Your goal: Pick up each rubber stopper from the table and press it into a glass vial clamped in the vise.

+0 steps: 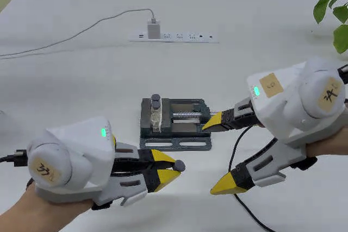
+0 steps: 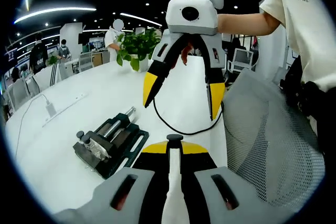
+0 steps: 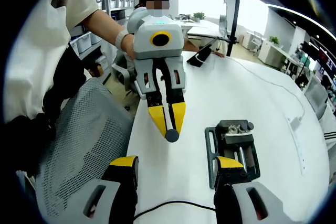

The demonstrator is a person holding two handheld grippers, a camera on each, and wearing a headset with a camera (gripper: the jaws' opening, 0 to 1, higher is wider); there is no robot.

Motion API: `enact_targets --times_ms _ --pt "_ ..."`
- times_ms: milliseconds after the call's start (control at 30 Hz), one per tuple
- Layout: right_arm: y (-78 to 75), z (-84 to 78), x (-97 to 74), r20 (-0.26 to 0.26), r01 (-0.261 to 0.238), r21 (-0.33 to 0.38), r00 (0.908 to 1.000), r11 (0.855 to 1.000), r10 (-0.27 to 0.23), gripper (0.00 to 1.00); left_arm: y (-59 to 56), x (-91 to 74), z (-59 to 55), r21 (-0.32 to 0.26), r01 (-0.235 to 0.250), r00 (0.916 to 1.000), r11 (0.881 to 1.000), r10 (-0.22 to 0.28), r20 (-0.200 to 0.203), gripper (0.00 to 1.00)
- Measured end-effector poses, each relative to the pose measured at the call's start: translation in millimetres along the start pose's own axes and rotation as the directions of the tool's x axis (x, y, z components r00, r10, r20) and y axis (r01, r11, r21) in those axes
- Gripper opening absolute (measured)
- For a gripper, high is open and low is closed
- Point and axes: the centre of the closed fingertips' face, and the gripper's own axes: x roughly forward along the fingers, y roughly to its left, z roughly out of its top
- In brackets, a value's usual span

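A plain white table (image 1: 81,80) takes up the head view. At upper centre lies a white power strip (image 1: 179,37) with a white charger (image 1: 154,28) plugged in, and its lead (image 1: 81,31) trails off to the left edge. Leaves of a green plant (image 1: 337,9) enter at the upper right corner. The left gripper view shows a large room with strip ceiling lights (image 2: 52,11) at upper left and a grey mesh chair (image 2: 262,140) at the right, close to the table edge. A dark vise (image 1: 179,129) sits at the middle of the head view. Glass vials (image 1: 156,113) are clamped upright at its left end, with two dark tops showing on them. At lower left, the left gripper (image 1: 174,168) has its yellow-tipped jaws closed onto a dark grey rubber stopper (image 1: 179,165), pinched at the very tips. The stopper is off the table and below the vise in the frame, apart from it. At the right, the right gripper (image 1: 211,159) has its jaws spread wide and grips nothing. Its upper tip is just beside the right end of the vise, though contact cannot be told. Its lower tip hangs over bare table beside a black cable (image 1: 239,150).
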Motion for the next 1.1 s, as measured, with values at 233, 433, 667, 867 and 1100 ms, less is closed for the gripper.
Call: enact_targets --times_ms 233,433,667,867,1100 --pt "3.0 13.4 9.1 -0.028 -0.056 -0.062 0.9981 0.996 0.054 0.45 0.8 -1.5 3.0 0.009 -0.002 1.0000 1.000 0.002 0.010 0.03" --pt "8.6 19.0 16.3 -0.056 -0.103 -0.112 0.9936 0.988 0.097 0.33 1.6 -2.7 3.6 0.012 0.000 1.0000 1.000 0.000 0.009 0.03" --pt "9.2 21.9 20.6 -0.074 -0.124 -0.139 0.9907 0.983 0.114 0.27 1.5 -4.9 4.2 0.009 -0.004 0.9999 1.000 0.003 0.013 0.03" --pt "13.0 22.4 21.7 -0.084 -0.145 -0.145 0.9873 0.979 0.134 0.20 2.3 -6.7 3.7 0.006 -0.012 0.9998 1.000 0.011 0.017 0.03" --pt "14.3 22.7 22.1 -0.090 -0.151 -0.146 0.9861 0.978 0.139 0.20 1.2 -7.1 4.6 0.006 -0.008 0.9998 1.000 0.008 0.019 0.03"
